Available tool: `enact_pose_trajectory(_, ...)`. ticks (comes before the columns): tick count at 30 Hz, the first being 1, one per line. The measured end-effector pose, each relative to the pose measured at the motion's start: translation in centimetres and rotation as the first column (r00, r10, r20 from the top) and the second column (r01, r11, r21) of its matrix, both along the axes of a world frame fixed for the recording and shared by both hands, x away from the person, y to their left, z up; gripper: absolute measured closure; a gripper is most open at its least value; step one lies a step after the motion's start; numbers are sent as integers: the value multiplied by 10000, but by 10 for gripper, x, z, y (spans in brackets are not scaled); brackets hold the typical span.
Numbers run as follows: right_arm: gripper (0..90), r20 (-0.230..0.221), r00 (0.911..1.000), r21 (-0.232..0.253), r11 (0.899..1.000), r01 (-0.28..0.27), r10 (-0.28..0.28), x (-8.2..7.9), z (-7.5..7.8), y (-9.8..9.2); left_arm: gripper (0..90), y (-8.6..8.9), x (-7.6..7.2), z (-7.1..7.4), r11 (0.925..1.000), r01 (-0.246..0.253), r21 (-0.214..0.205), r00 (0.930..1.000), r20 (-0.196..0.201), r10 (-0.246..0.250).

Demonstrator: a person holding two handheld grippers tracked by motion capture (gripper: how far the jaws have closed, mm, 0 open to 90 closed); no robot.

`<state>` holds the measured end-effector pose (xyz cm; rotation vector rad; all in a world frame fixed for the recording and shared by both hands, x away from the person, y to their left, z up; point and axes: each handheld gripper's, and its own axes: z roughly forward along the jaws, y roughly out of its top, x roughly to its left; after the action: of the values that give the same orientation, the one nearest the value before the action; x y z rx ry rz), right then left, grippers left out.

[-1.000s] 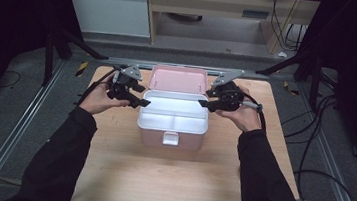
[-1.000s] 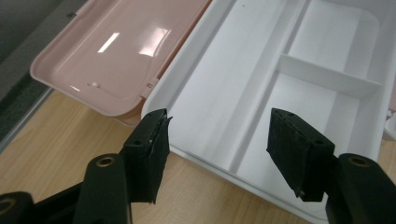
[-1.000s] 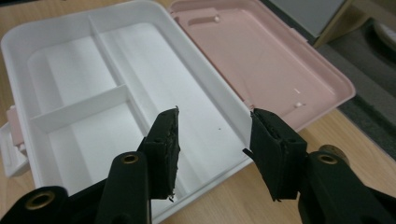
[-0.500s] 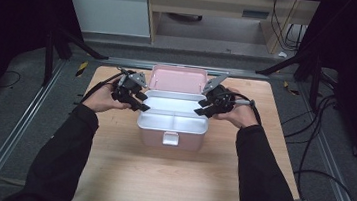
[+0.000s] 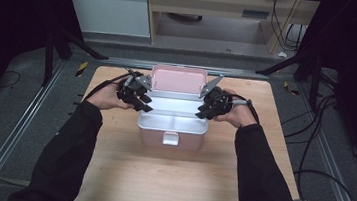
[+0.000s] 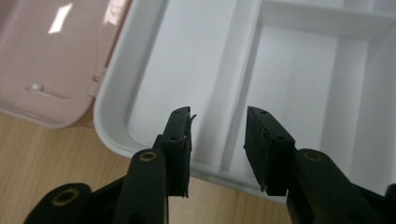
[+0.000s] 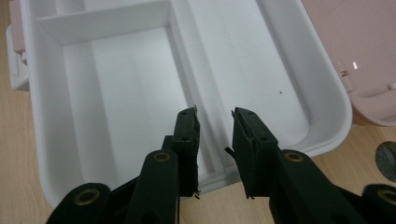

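Note:
A pink box point(image 5: 152, 137) stands open mid-table, its pink lid point(image 5: 177, 79) laid back. In it sits a white divided tray point(image 5: 172, 115). My left gripper point(image 5: 145, 104) reaches over the tray's left end, and its jaws point(image 6: 218, 116) straddle the tray's long divider wall point(image 6: 236, 135). My right gripper point(image 5: 201, 112) is at the right end, straddling the same divider point(image 7: 212, 140). Both pairs of jaws have just been closing. A gap still shows beside each pad, so both are open. The tray compartments point(image 7: 121, 93) hold nothing.
The wooden table point(image 5: 167, 185) has free room in front of the box and at both sides. Metal rails point(image 5: 17, 129) run along the table's edges, and black cables point(image 5: 319, 180) lie to the right. Dark stand legs and a cabinet stand behind.
Both grippers have edged inward over the tray's ends, and their jaws have narrowed around the divider. The box has not moved.

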<state>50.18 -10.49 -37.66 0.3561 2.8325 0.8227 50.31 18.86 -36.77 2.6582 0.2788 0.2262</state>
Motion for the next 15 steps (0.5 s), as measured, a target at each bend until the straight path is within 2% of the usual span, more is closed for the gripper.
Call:
enact_pose_trajectory(1,728,-14,10000,-9,10000,-40,40,0,0,1,628,-2,0,-1,9999,113,72,9998,-157,-112)
enact_pose_trajectory(8,771,-210,9991,-262,9990,-364,358,2,-3,4,705,-11,4,-6,9953,538,808,9978,-434,-504)
enact_pose_trajectory(10,783,-275,9988,-325,9986,-409,400,4,-2,5,732,-12,5,-7,9948,577,842,9968,-597,-528)
enact_pose_trajectory(15,794,-443,9973,-592,9963,-616,590,7,-3,8,768,-11,6,-7,9940,747,795,9954,-661,-695)
